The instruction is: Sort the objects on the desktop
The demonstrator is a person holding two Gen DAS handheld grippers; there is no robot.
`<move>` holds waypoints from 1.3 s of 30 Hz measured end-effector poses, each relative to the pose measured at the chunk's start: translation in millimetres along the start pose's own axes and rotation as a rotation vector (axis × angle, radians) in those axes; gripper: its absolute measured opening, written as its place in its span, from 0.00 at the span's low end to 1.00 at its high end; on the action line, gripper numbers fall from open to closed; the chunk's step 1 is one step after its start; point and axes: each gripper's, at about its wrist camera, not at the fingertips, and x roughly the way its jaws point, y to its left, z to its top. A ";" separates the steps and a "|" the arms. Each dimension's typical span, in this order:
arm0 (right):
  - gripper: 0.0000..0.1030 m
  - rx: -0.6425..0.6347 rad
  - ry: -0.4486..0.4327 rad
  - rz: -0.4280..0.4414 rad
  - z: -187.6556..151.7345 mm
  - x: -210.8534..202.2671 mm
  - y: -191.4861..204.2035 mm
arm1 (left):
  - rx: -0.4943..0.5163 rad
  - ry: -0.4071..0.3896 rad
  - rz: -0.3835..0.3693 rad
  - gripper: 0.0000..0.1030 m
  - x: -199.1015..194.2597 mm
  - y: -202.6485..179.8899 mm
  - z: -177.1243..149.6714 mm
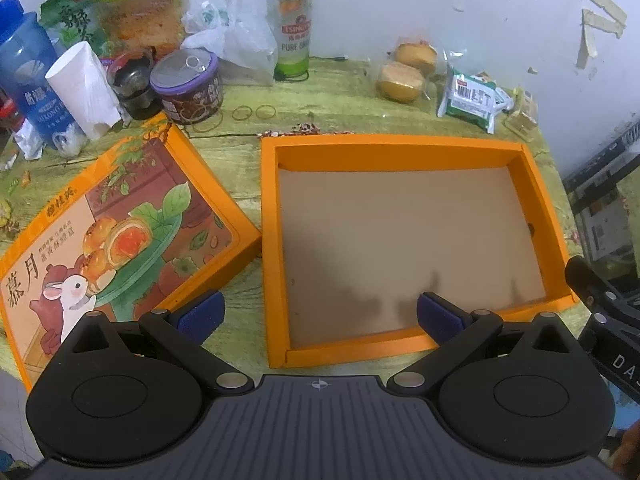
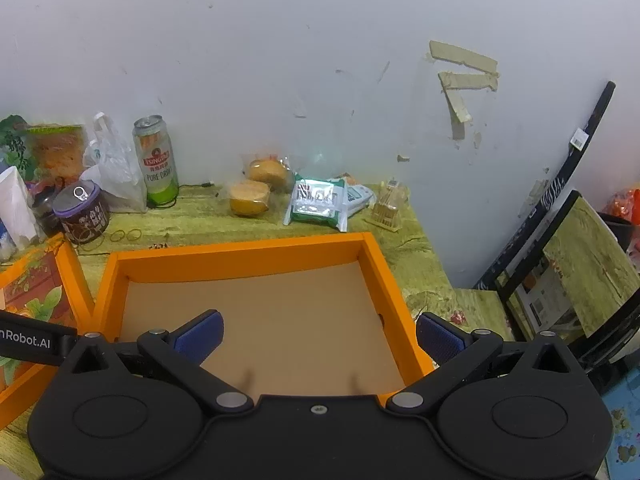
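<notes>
An empty orange box (image 1: pixel 536 184) (image 2: pixel 384 276) with a brown cardboard floor lies open in the middle of the table. Its printed lid (image 1: pixel 120 216) (image 2: pixel 36 292) lies to the left. My left gripper (image 1: pixel 320 312) hovers open over the box's near left corner, nothing between its blue pads. Over the box's near right corner my right gripper (image 2: pixel 320 334) is open too, and holds nothing. Behind the box lie two wrapped pastries (image 1: pixel 404 72) (image 2: pixel 256 186), a green snack packet (image 1: pixel 472 100) (image 2: pixel 318 202) and a toothpick holder (image 2: pixel 388 208).
Along the wall stand a green beer can (image 1: pixel 292 24) (image 2: pixel 157 160), a purple-lidded tin (image 1: pixel 188 84) (image 2: pixel 82 212), a white plastic bag (image 1: pixel 236 36), a paper cup (image 1: pixel 84 88), a blue bottle (image 1: pixel 28 68) and snack bags (image 1: pixel 132 16). Rubber bands (image 1: pixel 254 112) lie loose. Right of the table stands a black frame (image 2: pixel 560 280).
</notes>
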 end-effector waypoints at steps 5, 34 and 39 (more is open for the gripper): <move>1.00 -0.005 -0.007 -0.005 3.0 -1.9 3.3 | 0.004 -0.011 -0.002 1.00 -2.2 2.4 1.7; 1.00 0.013 -0.183 0.000 94.8 -53.2 0.1 | 0.078 -0.253 -0.044 1.00 -75.4 5.8 57.5; 1.00 0.028 -0.207 0.014 116.0 -54.9 -1.2 | 0.090 -0.311 -0.044 1.00 -87.7 4.0 79.4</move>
